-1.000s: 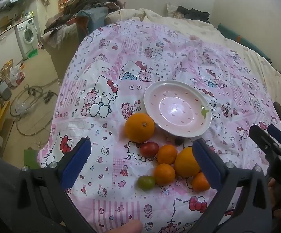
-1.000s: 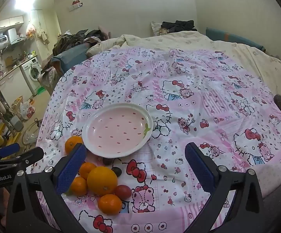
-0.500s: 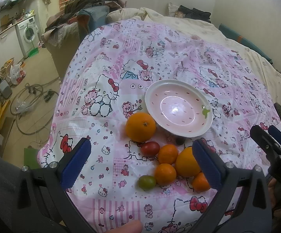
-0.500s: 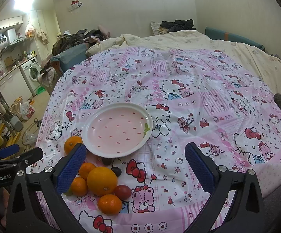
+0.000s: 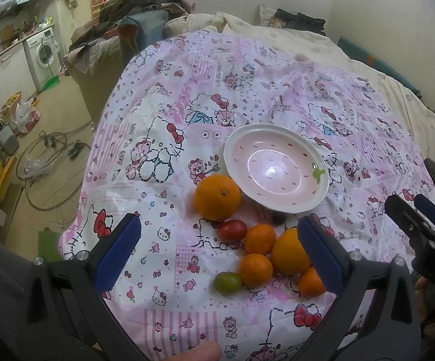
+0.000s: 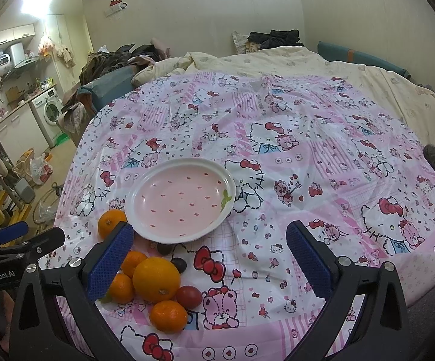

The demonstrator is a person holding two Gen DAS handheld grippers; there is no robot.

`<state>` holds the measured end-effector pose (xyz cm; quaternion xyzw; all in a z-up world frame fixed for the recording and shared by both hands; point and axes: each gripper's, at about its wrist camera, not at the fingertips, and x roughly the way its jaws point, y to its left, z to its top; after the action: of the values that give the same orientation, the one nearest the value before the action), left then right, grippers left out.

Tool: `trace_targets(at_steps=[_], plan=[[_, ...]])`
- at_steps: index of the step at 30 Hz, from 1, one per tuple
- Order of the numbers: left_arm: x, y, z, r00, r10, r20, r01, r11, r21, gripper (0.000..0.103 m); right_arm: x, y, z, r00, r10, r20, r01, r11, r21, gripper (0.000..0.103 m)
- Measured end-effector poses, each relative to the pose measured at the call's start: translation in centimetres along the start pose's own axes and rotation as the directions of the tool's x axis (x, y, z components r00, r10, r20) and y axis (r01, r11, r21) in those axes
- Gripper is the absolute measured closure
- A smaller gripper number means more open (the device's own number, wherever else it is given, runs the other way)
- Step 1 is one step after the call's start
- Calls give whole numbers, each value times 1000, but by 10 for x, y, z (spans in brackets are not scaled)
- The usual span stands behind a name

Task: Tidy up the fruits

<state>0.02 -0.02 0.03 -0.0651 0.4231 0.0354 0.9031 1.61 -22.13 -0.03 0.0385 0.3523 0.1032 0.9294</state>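
Home studio flat: bed (image 6: pixel 368 69), washing machine (image 6: pixel 47 111), kitchen cabinets (image 6: pixel 13 33).

The left black two-finger tool with blue ribbed pads (image 5: pixel 219 254) hangs with its jaws spread wide, nothing between them. The right black two-finger tool with blue ribbed pads (image 6: pixel 210 258) is likewise spread wide and empty. A fingertip (image 5: pixel 199 352) of the person's hand shows beneath the left tool.

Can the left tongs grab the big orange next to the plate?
Probably yes. The left tongs are open and empty, and the big orange sits on the cloth in front of them, beside the plate, with nothing on top of it.
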Motion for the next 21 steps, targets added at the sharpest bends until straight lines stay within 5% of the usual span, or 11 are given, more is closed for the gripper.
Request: trace_targets(at_steps=[21], plan=[[4, 8, -5, 1000, -2, -4, 2, 1000, 2, 0, 2, 0, -4, 1000, 0, -2, 0, 1000, 0, 0]])
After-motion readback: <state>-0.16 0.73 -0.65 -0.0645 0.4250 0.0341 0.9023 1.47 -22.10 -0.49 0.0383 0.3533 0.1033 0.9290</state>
